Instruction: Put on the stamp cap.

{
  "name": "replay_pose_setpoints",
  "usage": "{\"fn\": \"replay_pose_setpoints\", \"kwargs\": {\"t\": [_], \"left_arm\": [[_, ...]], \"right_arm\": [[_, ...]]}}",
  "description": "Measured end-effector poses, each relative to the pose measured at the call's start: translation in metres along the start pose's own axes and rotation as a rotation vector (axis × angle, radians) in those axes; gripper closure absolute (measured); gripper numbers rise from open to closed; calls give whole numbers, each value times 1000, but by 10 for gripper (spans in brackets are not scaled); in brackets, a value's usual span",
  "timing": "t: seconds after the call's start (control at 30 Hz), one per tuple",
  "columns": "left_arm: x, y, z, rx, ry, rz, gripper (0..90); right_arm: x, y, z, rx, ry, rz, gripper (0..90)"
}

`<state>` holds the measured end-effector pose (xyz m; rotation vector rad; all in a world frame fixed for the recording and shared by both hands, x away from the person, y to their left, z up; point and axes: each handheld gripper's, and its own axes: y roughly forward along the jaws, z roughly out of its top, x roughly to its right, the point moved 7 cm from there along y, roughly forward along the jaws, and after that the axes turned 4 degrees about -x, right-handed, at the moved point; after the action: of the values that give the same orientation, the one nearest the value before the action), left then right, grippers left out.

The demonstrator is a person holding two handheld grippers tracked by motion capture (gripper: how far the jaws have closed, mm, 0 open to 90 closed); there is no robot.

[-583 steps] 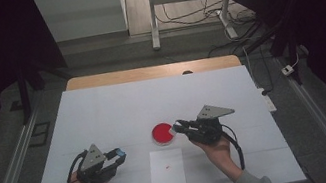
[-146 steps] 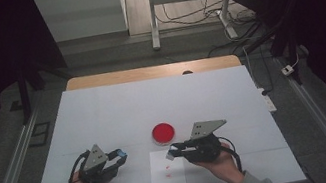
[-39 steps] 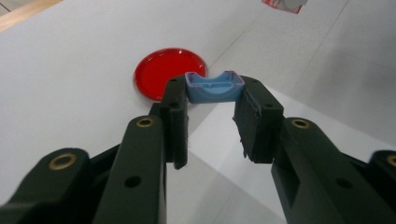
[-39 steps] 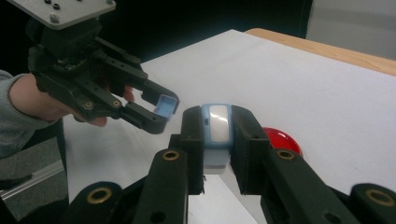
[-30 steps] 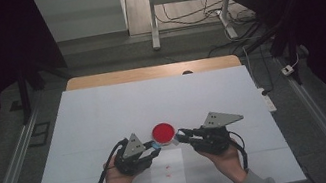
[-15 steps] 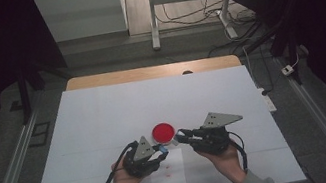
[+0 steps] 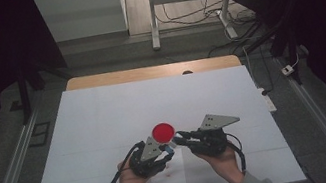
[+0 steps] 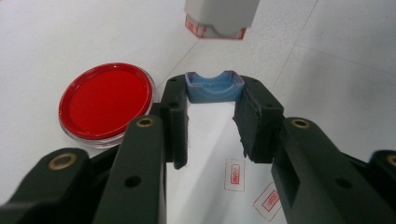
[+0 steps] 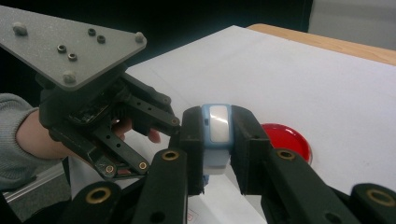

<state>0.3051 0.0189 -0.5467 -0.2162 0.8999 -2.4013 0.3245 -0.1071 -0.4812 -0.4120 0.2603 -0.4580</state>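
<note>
Red ink pad (image 7: 163, 132): a round dish, set on the white desk (image 7: 104, 117) just beyond the two tongs and touched by neither.
Left tongs (image 8: 212, 116): clenched on a blue cap (image 8: 215, 88), which is gripped at the very tips with its hollow side turned towards the stamp.
Right tongs (image 9: 217, 135): clamped on the white stamp (image 9: 218, 122), which is held just clear of the cap; its red-stained face is seen from the left gripper view.
Paper sheet (image 7: 169, 181): laid at the near edge of the desk, below both hands, with red imprints (image 8: 235, 173) already on it.
Step in hand: judged to be the capping of the stamp, since prints are made and cap and stamp are brought tip to tip above the sheet.
Next move: the stamp face must be lined up squarely with the cap's opening and the two pressed together along one line; both grips must be kept firm.
Risk: a tilted approach could see the cap pushed out of the tips, or ink smeared on its rim.
</note>
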Motion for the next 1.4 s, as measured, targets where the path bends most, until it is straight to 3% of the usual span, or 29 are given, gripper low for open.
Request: {"fn": "replay_pose_setpoints", "kwargs": {"t": [0.7,1.4], "left_arm": [[1,1,2,9,12,25,651],[1,2,2,15,21,61,650]], "right_arm": [[-5,12,-6,-31,39,-32,748],[-3,12,-8,-30,92,-52,745]]}}
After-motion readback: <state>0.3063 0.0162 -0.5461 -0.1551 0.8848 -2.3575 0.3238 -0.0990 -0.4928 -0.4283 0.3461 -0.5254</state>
